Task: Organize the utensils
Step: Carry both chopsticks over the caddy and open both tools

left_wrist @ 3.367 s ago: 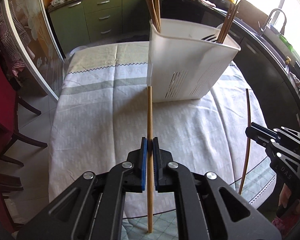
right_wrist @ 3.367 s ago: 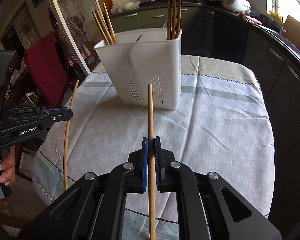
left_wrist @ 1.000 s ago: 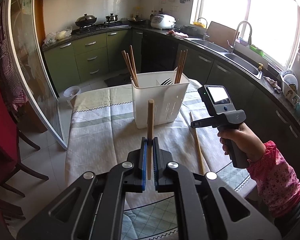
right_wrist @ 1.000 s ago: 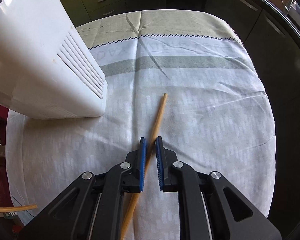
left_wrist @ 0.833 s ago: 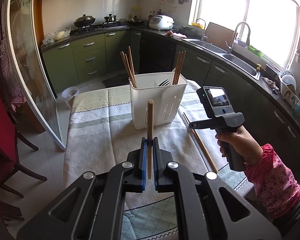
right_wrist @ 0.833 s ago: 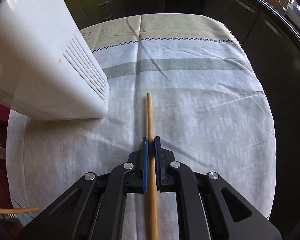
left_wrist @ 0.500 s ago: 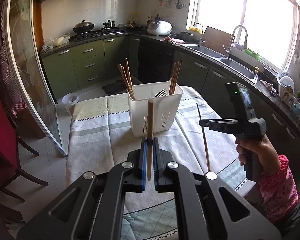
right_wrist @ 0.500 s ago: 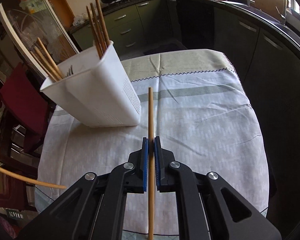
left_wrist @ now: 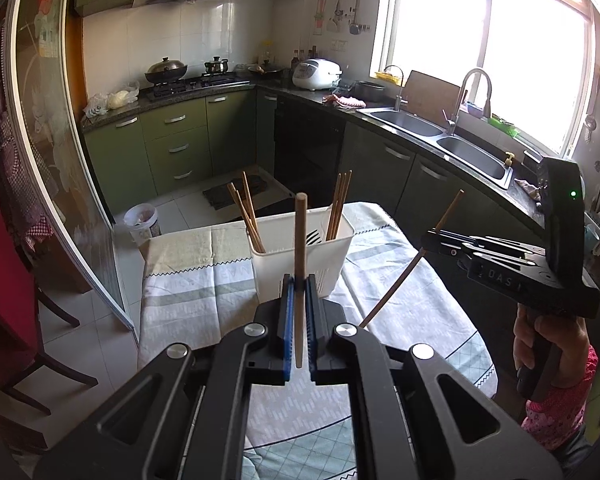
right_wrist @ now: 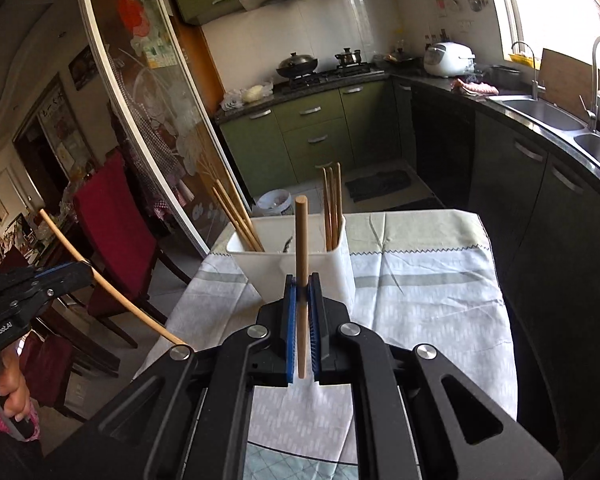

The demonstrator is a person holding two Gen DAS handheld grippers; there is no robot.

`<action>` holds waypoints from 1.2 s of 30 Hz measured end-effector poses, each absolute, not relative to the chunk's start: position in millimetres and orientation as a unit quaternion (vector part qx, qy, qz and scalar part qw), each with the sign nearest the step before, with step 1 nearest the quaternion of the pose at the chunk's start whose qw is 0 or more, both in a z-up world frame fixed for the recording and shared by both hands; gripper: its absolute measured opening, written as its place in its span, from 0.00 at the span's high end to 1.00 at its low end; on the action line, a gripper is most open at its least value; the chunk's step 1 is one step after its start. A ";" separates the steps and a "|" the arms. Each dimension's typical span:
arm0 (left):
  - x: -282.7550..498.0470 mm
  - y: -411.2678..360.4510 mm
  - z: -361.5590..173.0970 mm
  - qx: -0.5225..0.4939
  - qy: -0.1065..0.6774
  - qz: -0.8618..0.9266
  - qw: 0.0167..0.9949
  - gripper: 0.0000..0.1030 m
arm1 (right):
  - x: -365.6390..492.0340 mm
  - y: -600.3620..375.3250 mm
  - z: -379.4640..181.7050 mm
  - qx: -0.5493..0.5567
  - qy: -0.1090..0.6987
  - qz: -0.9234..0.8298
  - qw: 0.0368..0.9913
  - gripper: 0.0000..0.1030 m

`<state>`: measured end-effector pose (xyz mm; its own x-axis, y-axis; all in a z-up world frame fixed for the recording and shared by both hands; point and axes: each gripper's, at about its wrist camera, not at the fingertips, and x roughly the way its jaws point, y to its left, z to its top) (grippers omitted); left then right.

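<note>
A white utensil holder [left_wrist: 300, 256] stands on the clothed table [left_wrist: 196, 280], with chopsticks in its left [left_wrist: 246, 216] and right [left_wrist: 338, 204] compartments. My left gripper [left_wrist: 299, 280] is shut on a wooden chopstick [left_wrist: 300, 248], held above the table short of the holder. My right gripper [right_wrist: 301, 280] is shut on another wooden chopstick [right_wrist: 301, 248], also raised before the holder [right_wrist: 292, 264]. Each gripper shows in the other's view: the right one [left_wrist: 428, 238] with its tilted chopstick [left_wrist: 412, 268], the left one [right_wrist: 84, 276] with its chopstick [right_wrist: 112, 288].
Red chairs [right_wrist: 108, 232] stand left of the table by a glass sliding door [right_wrist: 160, 120]. Green kitchen cabinets [left_wrist: 172, 148], a stove with pots [left_wrist: 188, 76] and a double sink [left_wrist: 440, 136] line the far and right walls. A small bin [left_wrist: 141, 222] sits on the floor.
Both grippers have risen and tipped up, so the kitchen fills the views. The right gripper closed on its chopstick on the table about a second ago and lifted it.
</note>
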<state>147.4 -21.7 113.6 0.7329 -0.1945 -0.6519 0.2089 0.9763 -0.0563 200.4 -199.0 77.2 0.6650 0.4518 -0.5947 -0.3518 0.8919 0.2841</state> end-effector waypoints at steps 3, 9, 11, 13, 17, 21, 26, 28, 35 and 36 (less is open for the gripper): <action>157.2 -22.8 130.1 0.006 0.342 -0.110 0.933 0.95 | 200.1 -197.1 105.3 0.072 0.328 0.231 0.913 0.94; 185.9 -22.6 162.6 -0.010 0.322 -0.107 0.941 0.95 | 211.6 -202.3 162.8 0.079 0.281 0.238 0.926 0.94; 197.4 -22.9 171.6 -0.014 0.310 -0.103 0.945 0.95 | 219.6 -204.8 179.9 0.085 0.265 0.236 0.931 0.94; 209.7 -23.7 178.9 -0.017 0.298 -0.102 0.949 0.95 | 230.4 -206.0 193.9 0.091 0.250 0.231 0.936 0.94; 235.3 -24.8 183.9 -0.023 0.276 -0.090 0.957 0.95 | 257.0 -201.6 201.8 0.087 0.244 0.214 0.942 0.94; 261.0 -28.8 169.3 -0.017 0.278 -0.077 0.957 0.95 | 288.4 -189.4 176.7 0.075 0.274 0.213 0.935 0.94; 290.1 -32.5 139.0 -0.014 0.313 -0.076 0.947 0.95 | 317.3 -174.8 125.0 0.058 0.313 0.217 0.923 0.93; 296.4 -34.9 125.7 -0.006 0.325 -0.072 0.943 0.95 | 324.1 -169.2 106.6 0.051 0.325 0.218 0.919 0.93; 309.0 -34.3 84.5 0.003 0.362 -0.068 0.930 0.95 | 341.4 -156.3 53.7 0.042 0.363 0.221 0.904 0.93; 309.3 -32.8 80.5 0.002 0.364 -0.068 0.929 0.95 | 342.0 -154.9 48.8 0.040 0.365 0.223 0.903 0.93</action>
<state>309.3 -32.8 80.5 0.7255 -0.1242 -0.6769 0.1266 0.9909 -0.0461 342.0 -154.9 48.8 0.6344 0.4317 -0.6412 -0.3727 0.8975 0.2356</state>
